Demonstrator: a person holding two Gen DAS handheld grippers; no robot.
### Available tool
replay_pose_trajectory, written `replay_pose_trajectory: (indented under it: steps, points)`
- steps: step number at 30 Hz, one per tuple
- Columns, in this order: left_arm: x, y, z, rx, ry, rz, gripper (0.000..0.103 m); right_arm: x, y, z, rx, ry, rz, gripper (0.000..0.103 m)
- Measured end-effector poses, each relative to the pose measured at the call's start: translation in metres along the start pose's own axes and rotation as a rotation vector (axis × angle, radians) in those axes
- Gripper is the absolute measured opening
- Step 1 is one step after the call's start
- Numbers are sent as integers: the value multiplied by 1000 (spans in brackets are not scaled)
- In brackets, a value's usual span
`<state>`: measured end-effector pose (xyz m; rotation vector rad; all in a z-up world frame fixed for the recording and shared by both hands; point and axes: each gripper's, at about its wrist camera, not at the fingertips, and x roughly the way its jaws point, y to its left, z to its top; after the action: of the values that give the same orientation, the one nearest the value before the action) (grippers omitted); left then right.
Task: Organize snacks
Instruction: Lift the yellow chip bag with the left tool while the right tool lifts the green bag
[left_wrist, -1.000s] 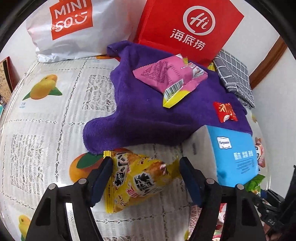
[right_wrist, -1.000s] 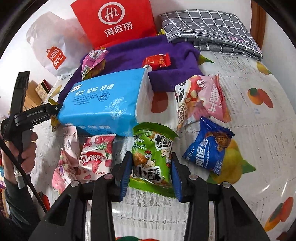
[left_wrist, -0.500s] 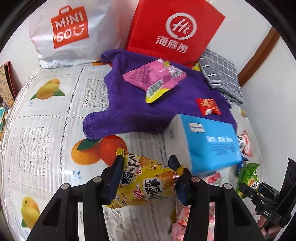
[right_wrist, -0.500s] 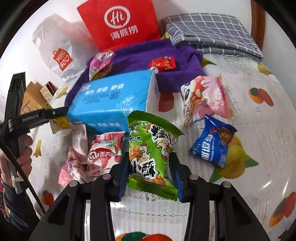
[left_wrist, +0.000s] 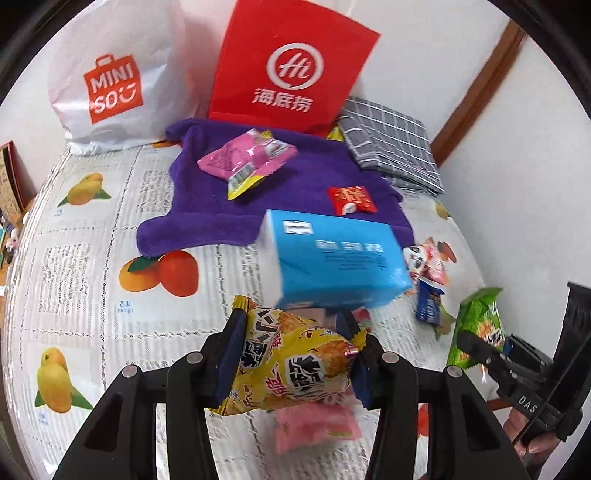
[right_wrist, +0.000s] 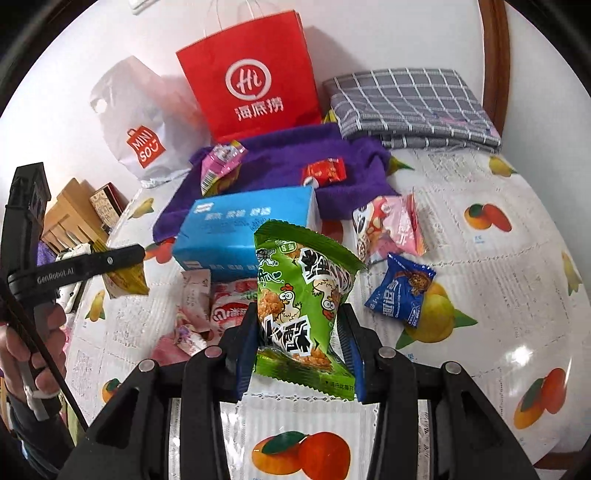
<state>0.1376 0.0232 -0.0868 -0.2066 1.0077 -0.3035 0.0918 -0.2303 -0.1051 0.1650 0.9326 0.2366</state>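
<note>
The left gripper (left_wrist: 293, 354) has its fingers pressed against the two ends of a yellow snack packet (left_wrist: 291, 365), held clear above the table (left_wrist: 74, 258). The right gripper (right_wrist: 301, 350) is nearly closed, its fingers pinching a green chicken-print snack packet (right_wrist: 299, 302) upright, also off the table.

Only the right wrist view shows the red bag's white handles, a wooden box (right_wrist: 70, 218) at the table's left edge, and the hand (right_wrist: 33, 339) that carries the left gripper. Only the left wrist view shows the pink packet's barcode end (left_wrist: 243, 162) on the purple towel (left_wrist: 221, 214).

A second ago both packets lay on the fruit-print cloth and the left fingers stood wider around the yellow one; now both are lifted, and the blue tissue pack (left_wrist: 332, 258) sits lower and further off in each view.

The yellow packet is puffed, crinkled, with bold black characters; the green one is glossy, with cartoon chickens.
</note>
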Motion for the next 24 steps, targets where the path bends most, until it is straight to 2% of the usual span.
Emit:
replay_pose_trajectory:
  steps: [10,24]
  points:
    - [-30,-21,15,40,-51,-16,48,-27,10,26,-17,-83,-2,41]
    - [-32,-30,52,72,-103,-27,48,-39,16,77,-7,-153,-15,41]
